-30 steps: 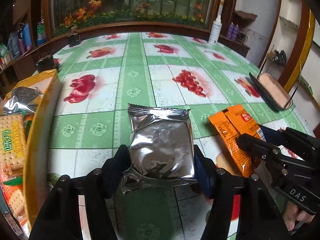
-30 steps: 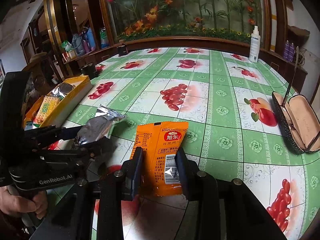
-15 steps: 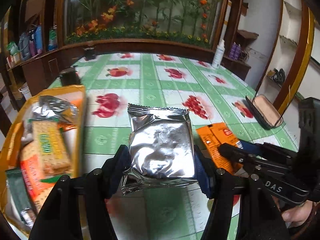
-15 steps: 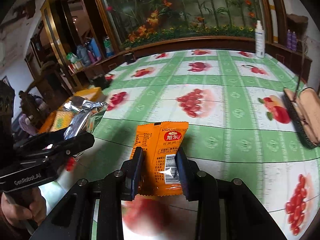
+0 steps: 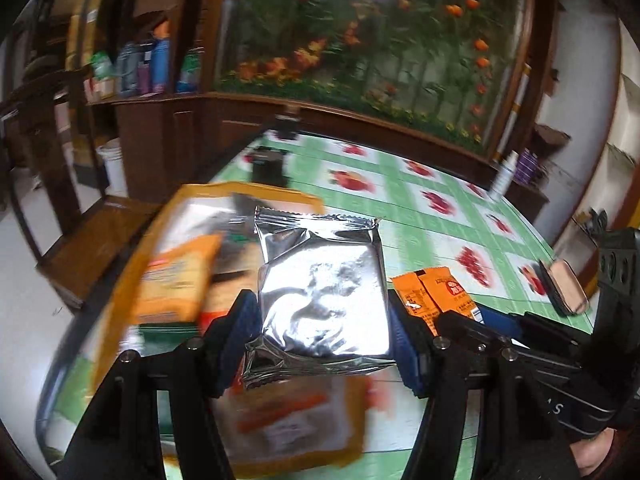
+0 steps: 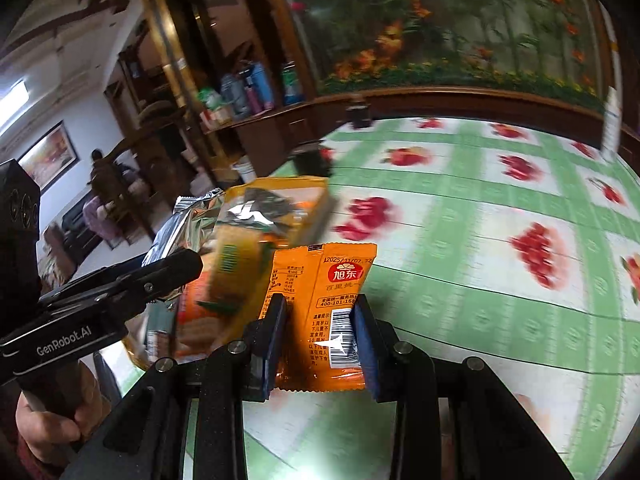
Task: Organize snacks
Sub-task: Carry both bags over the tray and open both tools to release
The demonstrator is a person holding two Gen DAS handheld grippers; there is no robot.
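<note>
Green-and-white checked oilcloth printed with red fruit is covering the table (image 6: 500,280) you are working at, and dark wooden cabinets and a flower-painted panel are standing behind its far edge. Your left gripper (image 5: 320,320) is clamping a silver foil snack packet (image 5: 322,292) between its blue pads (image 5: 244,320), both pads pressing the packet's sides, so the jaws are standing about half apart around it. You are holding that packet in the air over the yellow snack box (image 5: 120,280), which is sitting at the table's left edge. The box is blurred, but it appears to be holding cracker packs and another foil bag. In the right wrist view the same silver foil snack packet (image 6: 180,224) is showing above the left gripper's black arm, next to the yellow snack box (image 6: 312,200).

Your right gripper (image 6: 320,340) is pinching an orange snack sachet (image 6: 320,316) with its jaws nearly closed, the pads squeezing the sachet's lower half and its barcode facing the camera. You are holding the sachet off the table, just right of the box. From the left wrist view the orange snack sachet (image 5: 436,292) is sitting right beside the foil packet. An open glasses case (image 5: 564,292) is lying near the table's right edge, and a white spray bottle (image 5: 504,172) is standing at the far edge.
</note>
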